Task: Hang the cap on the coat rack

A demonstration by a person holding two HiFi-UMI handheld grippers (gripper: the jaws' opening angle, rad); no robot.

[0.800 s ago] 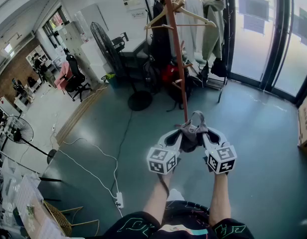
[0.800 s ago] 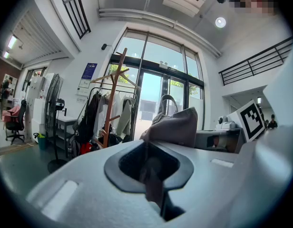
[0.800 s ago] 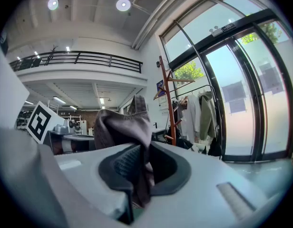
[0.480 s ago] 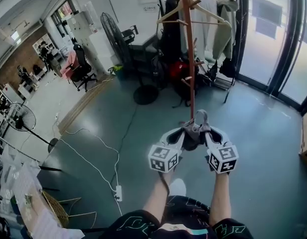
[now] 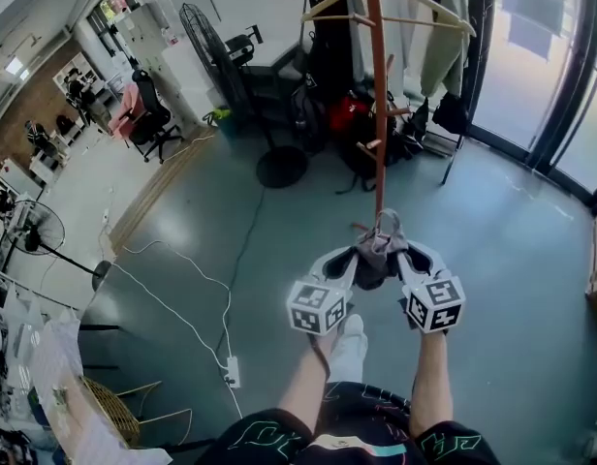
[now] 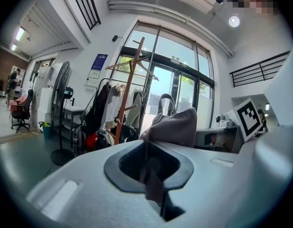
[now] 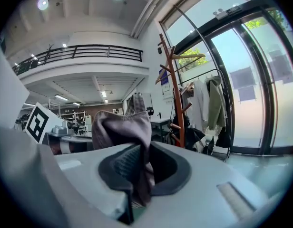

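My left gripper (image 5: pixel 350 263) and right gripper (image 5: pixel 403 259) both clamp the grey cap (image 5: pixel 375 248). I should lift it evenly and hook its strap over a coat rack (image 5: pixel 378 114) peg.

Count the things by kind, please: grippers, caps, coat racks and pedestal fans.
White two-jaw grippers, left gripper and right gripper: 2
Grey fabric cap: 1
Brown wooden coat rack: 1
Black pedestal fans: 2
Total: 6

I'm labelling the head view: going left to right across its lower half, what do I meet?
floor fan → power strip → left hand-held gripper → cap → right hand-held gripper
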